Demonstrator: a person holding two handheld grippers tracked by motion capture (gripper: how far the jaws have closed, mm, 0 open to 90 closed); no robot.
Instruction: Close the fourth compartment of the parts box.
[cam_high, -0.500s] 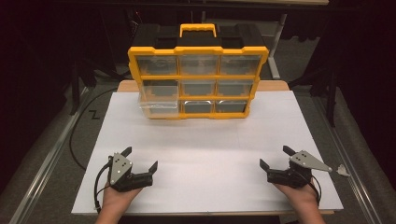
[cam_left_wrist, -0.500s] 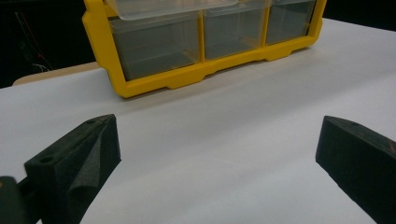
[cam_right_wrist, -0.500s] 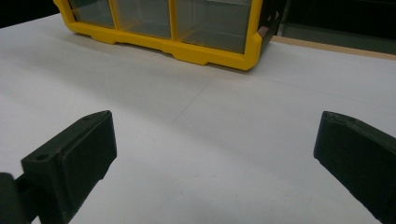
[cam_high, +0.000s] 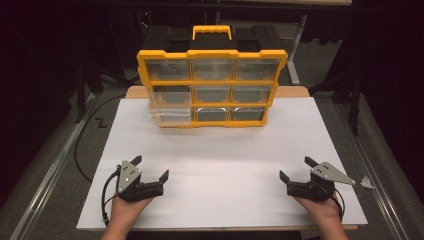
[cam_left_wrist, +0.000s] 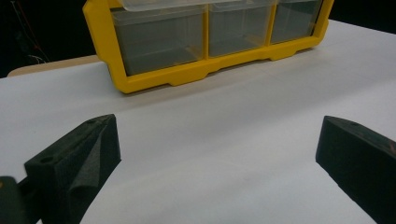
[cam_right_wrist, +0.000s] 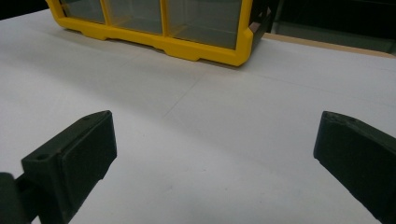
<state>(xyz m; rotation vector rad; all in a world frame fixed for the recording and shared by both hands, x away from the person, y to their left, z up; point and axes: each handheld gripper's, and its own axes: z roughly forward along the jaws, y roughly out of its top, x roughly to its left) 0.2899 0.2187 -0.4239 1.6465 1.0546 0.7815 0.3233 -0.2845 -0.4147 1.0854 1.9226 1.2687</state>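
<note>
High view: nothing has shifted since the earlier frame. The left tongs (cam_high: 150, 167) and right tongs (cam_high: 297, 168) rest released near the counter's (cam_high: 220, 165) front edge, well apart from the organizer (cam_high: 212, 82) at the back; one clear drawer (cam_high: 170, 114) juts out.

Left gripper view: bare counter lies between jaws and organizer (cam_left_wrist: 205, 42).

Right gripper view: likewise open room; organizer (cam_right_wrist: 159, 23) beyond. No readable writing.

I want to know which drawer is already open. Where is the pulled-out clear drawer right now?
In the high view, the pulled-out clear drawer sticks out of the yellow organizer on its left column, low down, above the white table.
</note>
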